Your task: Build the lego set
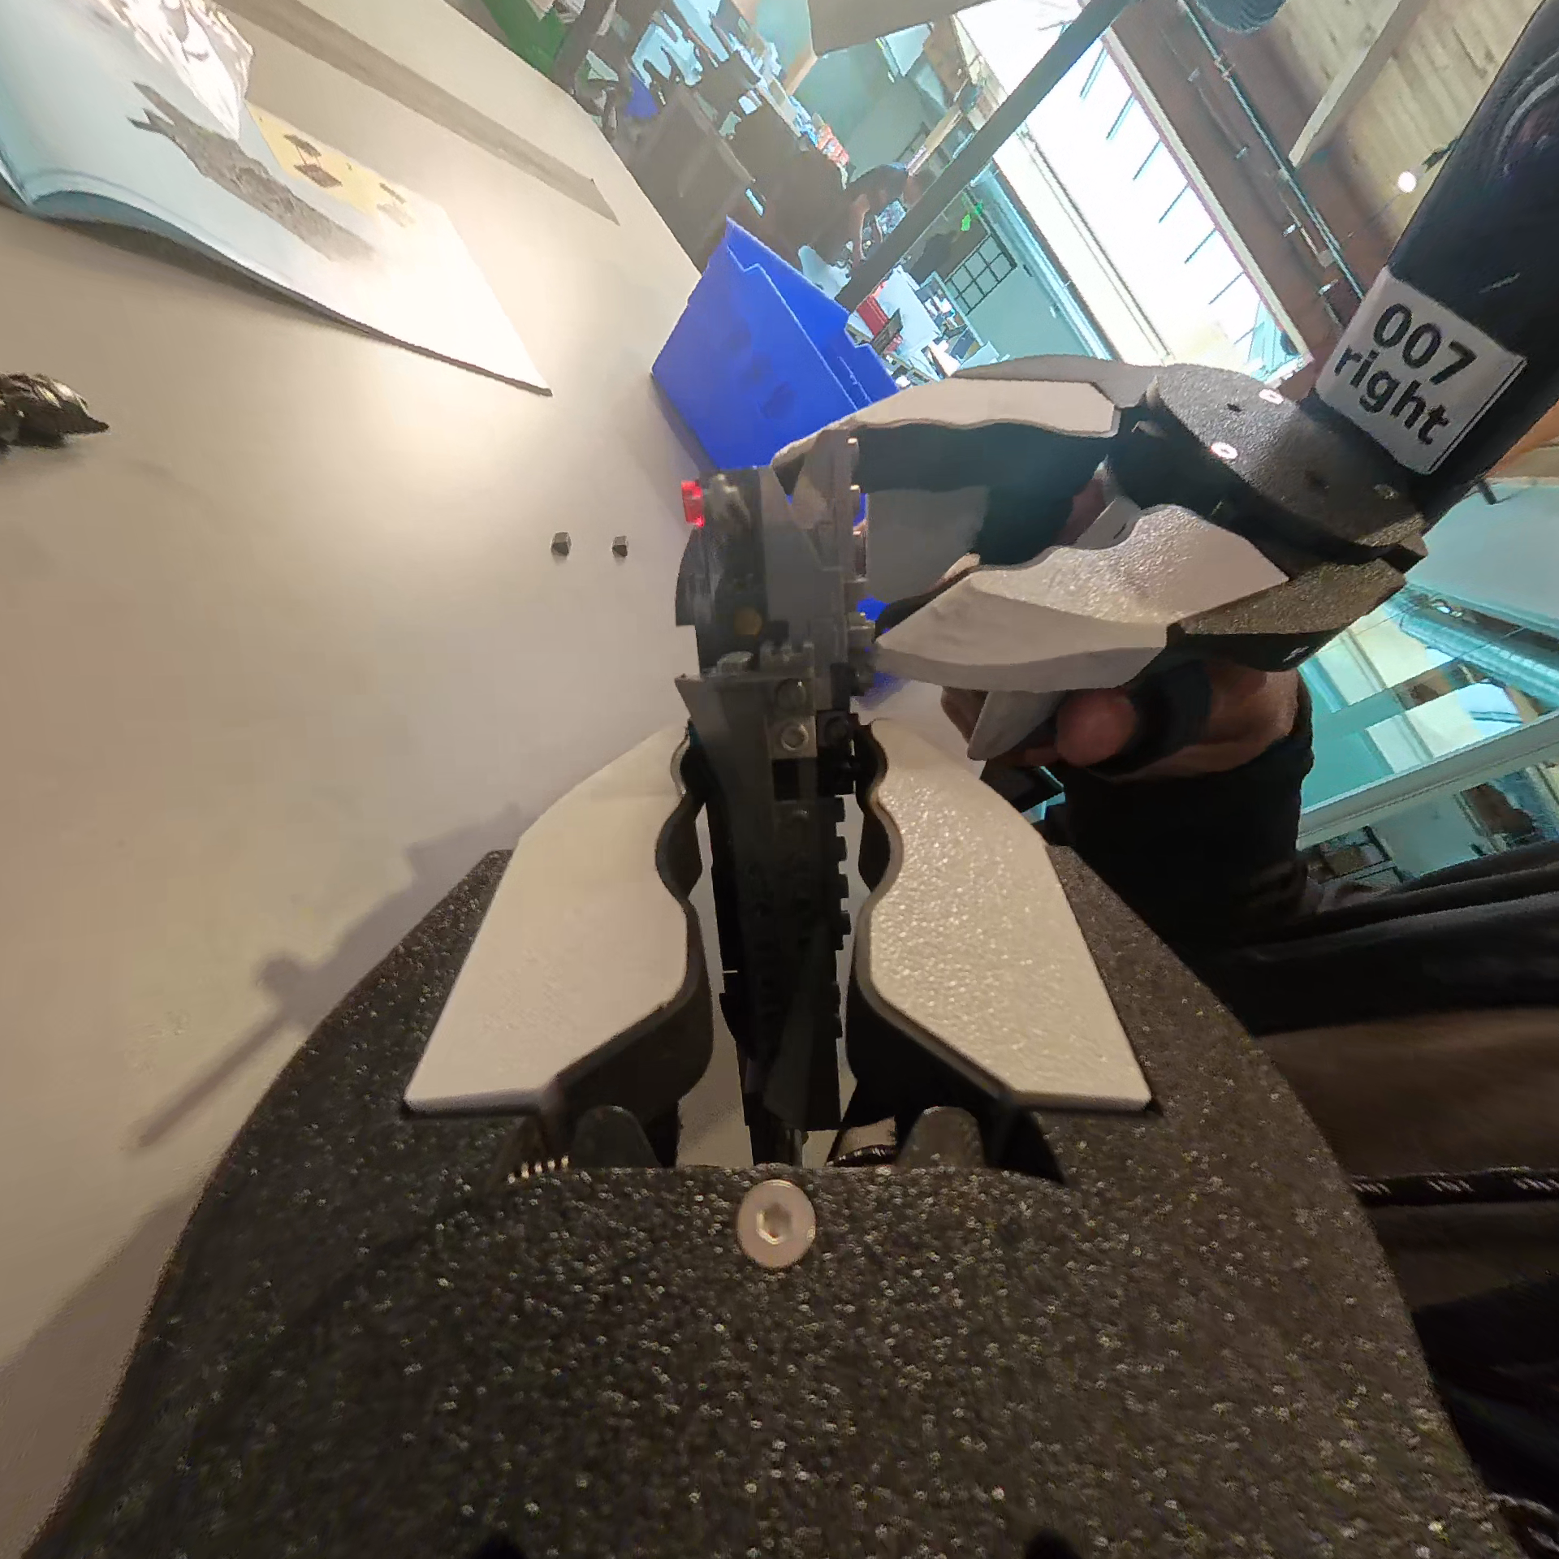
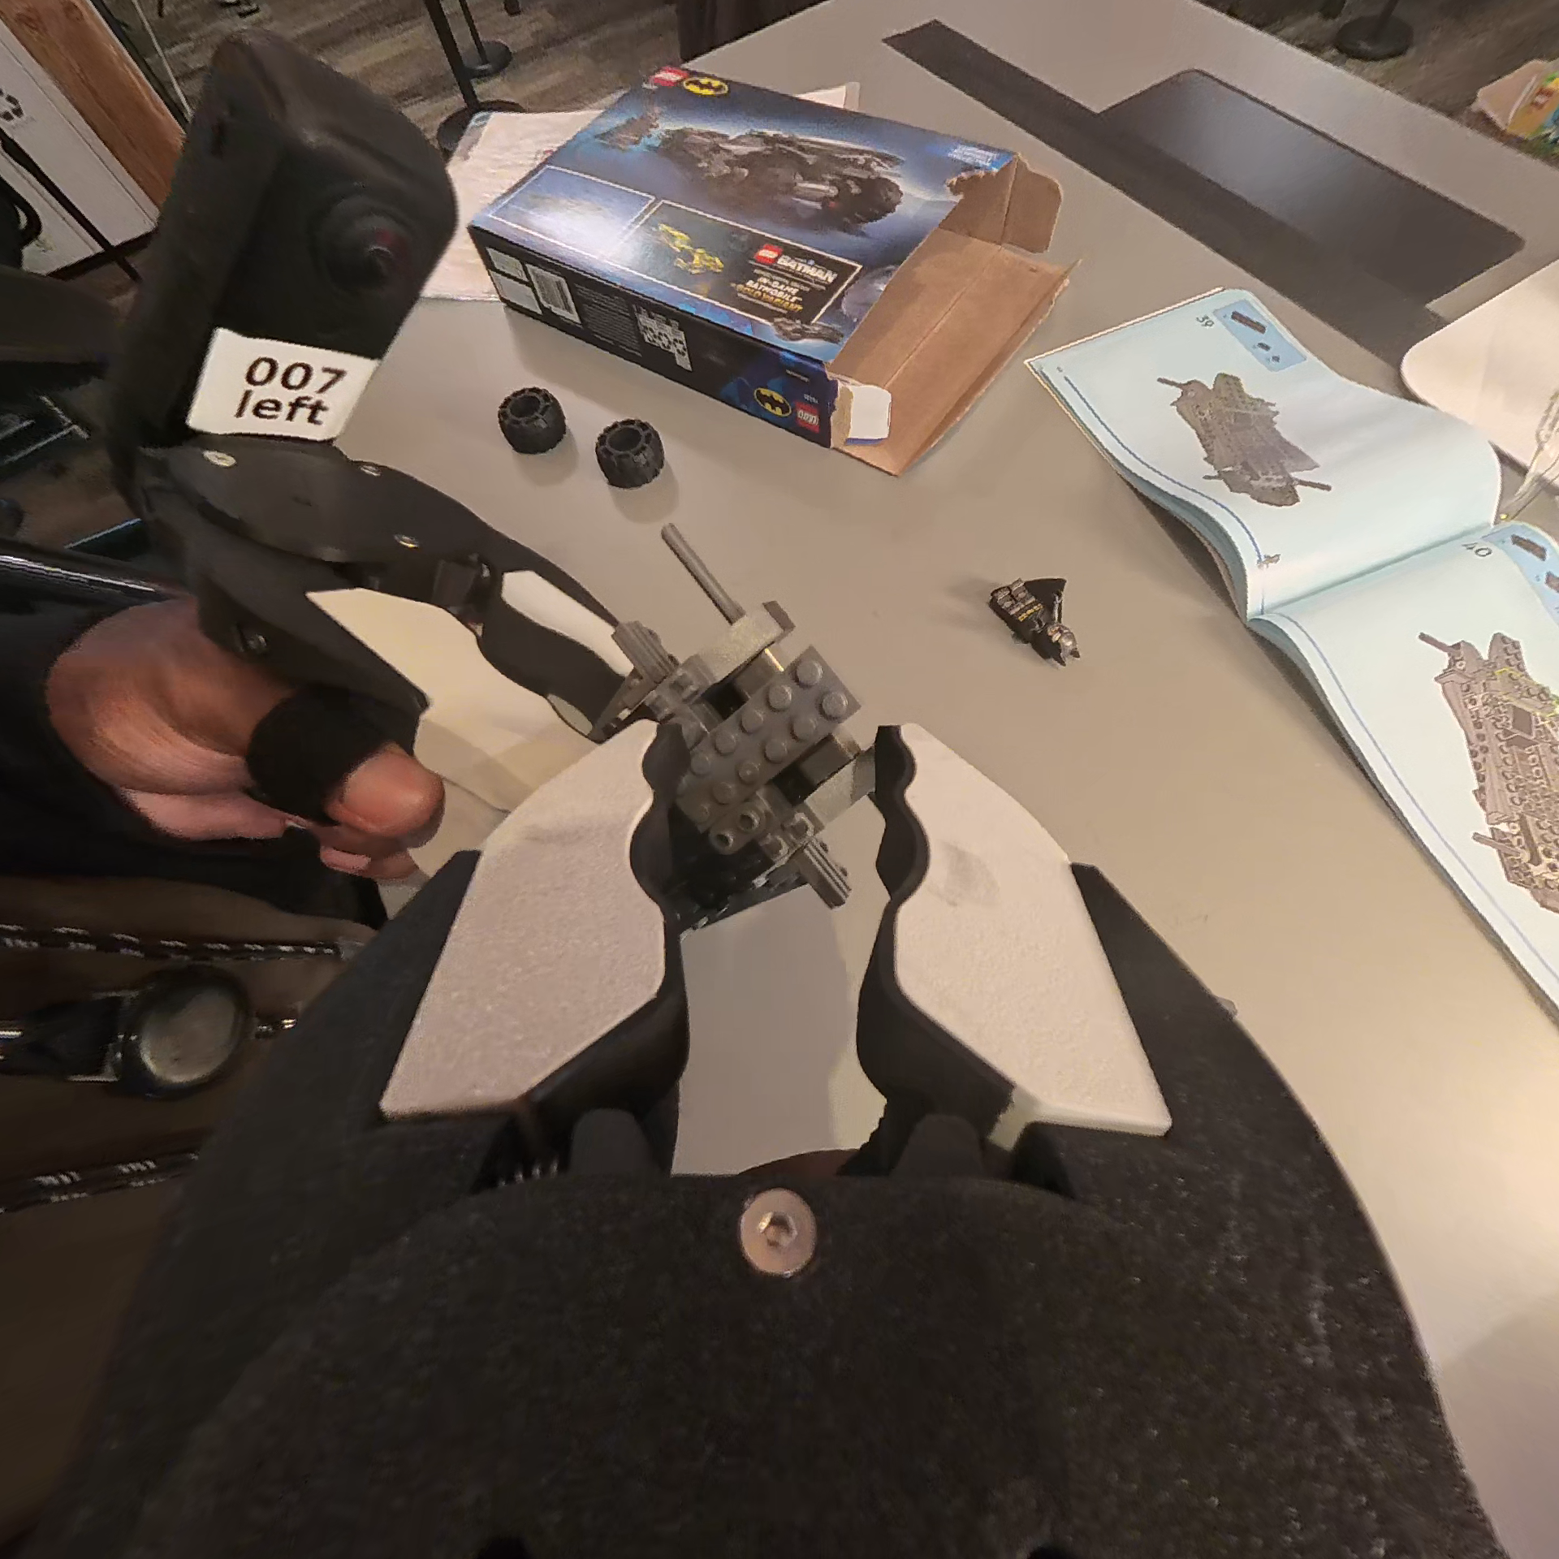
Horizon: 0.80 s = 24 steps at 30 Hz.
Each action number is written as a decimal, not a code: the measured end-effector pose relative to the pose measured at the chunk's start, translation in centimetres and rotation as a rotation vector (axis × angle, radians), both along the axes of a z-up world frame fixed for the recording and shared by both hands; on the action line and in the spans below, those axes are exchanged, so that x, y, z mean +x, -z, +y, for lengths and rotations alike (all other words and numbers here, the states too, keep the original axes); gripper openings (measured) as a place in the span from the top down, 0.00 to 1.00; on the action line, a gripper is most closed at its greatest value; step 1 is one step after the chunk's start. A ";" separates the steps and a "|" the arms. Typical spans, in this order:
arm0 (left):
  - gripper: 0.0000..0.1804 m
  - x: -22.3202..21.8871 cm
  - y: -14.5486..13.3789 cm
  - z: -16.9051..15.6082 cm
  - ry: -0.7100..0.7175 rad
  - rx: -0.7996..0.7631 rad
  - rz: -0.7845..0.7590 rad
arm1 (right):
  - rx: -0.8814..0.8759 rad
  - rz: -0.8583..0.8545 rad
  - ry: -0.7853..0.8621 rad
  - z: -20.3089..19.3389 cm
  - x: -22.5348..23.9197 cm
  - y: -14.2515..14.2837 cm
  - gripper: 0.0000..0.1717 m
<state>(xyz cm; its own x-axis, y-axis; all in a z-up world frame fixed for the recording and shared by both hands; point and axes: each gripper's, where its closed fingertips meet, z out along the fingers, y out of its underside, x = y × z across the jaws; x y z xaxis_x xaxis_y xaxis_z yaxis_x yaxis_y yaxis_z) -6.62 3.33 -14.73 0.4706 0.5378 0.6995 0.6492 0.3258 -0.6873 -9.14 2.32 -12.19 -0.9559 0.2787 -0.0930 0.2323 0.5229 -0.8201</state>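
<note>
A grey and black brick-built model [image 1: 759, 590] is held in the air above the grey table [image 2: 1054, 801]. My left gripper [image 1: 776, 742] is shut on its long body, with both pads pressed on its sides. In the right wrist view the left gripper [image 2: 624, 675] comes in from the left and grips the model's [image 2: 759, 725] far side. My right gripper [image 2: 772, 759] closes on the studded near end, and both pads touch it. In the left wrist view the right gripper [image 1: 844, 561] comes in from the right at the model's far end. A thin grey axle [image 2: 700, 574] sticks up out of the model.
An open toy box [image 2: 725, 245], two black tyres [image 2: 530, 419] [image 2: 628, 453] and a small black figure [image 2: 1033, 616] lie on the table. An open instruction booklet [image 2: 1265, 439] is at the right. A blue bin [image 1: 759, 354] stands beyond the model, with two tiny grey bits [image 1: 561, 542] near it. Left and right tips are no more than a few centimetres apart. The small black figure [image 2: 1033, 616] is about equally far from each gripper, around 20 cm.
</note>
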 end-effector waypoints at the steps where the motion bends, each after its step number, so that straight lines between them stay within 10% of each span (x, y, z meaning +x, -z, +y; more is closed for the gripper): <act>1: 0.81 0.0 -0.1 -0.1 -0.003 -0.004 0.010 | -0.003 0.006 0.000 0.0 0.0 -0.1 0.73; 24: 0.81 0.1 -1.4 -0.4 -0.003 -0.015 0.121 | -0.018 0.067 0.007 -0.1 -0.1 -1.4 0.68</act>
<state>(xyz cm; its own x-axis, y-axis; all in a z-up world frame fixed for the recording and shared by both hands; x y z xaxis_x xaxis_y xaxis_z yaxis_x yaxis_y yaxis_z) -6.50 2.97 -13.36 0.5499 0.5490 0.6295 0.5602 0.3166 -0.7655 -9.24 2.20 -10.79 -0.9581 0.2843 -0.0344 0.1805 0.5063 -0.8433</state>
